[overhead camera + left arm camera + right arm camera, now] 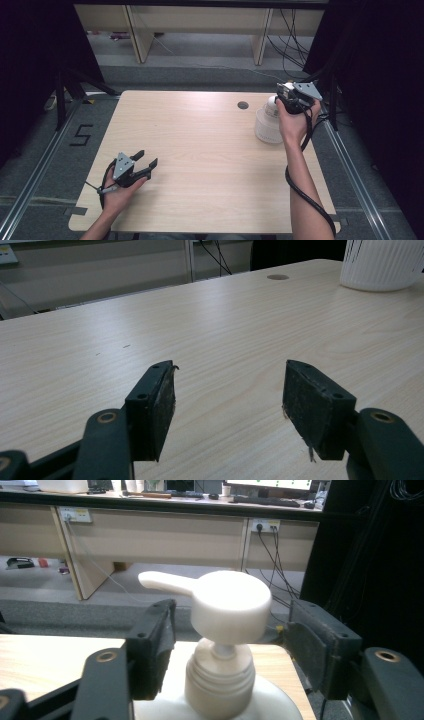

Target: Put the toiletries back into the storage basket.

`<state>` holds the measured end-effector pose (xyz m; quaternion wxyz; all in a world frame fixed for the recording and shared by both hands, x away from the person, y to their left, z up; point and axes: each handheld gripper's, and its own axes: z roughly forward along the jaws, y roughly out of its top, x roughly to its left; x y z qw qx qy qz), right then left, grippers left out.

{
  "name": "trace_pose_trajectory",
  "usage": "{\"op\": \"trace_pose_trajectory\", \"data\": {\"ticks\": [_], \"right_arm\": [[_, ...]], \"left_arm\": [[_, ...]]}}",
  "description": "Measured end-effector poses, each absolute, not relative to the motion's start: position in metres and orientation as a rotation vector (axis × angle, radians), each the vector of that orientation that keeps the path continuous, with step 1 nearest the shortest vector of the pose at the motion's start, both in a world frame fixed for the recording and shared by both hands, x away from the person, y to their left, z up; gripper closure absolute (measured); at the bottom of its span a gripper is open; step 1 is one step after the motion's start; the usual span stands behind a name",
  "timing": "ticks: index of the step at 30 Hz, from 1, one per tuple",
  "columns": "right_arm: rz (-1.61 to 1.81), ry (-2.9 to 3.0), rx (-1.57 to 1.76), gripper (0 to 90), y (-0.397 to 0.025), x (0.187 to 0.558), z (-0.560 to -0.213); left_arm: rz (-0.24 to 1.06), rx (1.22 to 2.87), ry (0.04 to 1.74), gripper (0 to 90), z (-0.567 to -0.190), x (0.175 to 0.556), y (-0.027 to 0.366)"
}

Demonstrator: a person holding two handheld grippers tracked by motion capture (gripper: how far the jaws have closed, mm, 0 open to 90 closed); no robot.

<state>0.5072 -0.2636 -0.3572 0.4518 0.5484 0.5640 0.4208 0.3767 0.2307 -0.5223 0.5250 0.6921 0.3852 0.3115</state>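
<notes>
A white pump bottle (268,127) stands near the far right edge of the pale wood table (200,150); its ribbed body (380,265) also appears far off in the left gripper view. My right gripper (281,102) is at the bottle's top, held from the near side. In the right gripper view the pump head (230,602), spout pointing left, sits between the jaws of that gripper (230,630). The jaws stand apart on either side of it, with gaps on both sides. My left gripper (146,159) rests open at the front left, with only bare wood between its jaws (230,395).
A round cable hole (243,105) lies in the table behind the bottle's left. Beyond the far edge stand desk legs (137,37) and loose cables (292,40). Black stand legs (65,85) and a floor mark "5" (81,135) are on the left.
</notes>
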Motion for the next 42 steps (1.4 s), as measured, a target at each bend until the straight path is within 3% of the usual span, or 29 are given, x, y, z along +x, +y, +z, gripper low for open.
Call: {"op": "trace_pose_trajectory", "data": {"ticks": [10, 42], "right_arm": [[1.043, 1.396, 1.349, 30.5, -0.267, 0.497, -0.360], [1.105, 1.408, 1.369, 30.4, -0.285, 0.430, -0.382]], "left_arm": [[0.748, 1.658, 0.922, 37.3, -0.522, 0.377, 0.230], [0.751, 1.660, 0.923, 37.3, -0.522, 0.376, 0.230]]}}
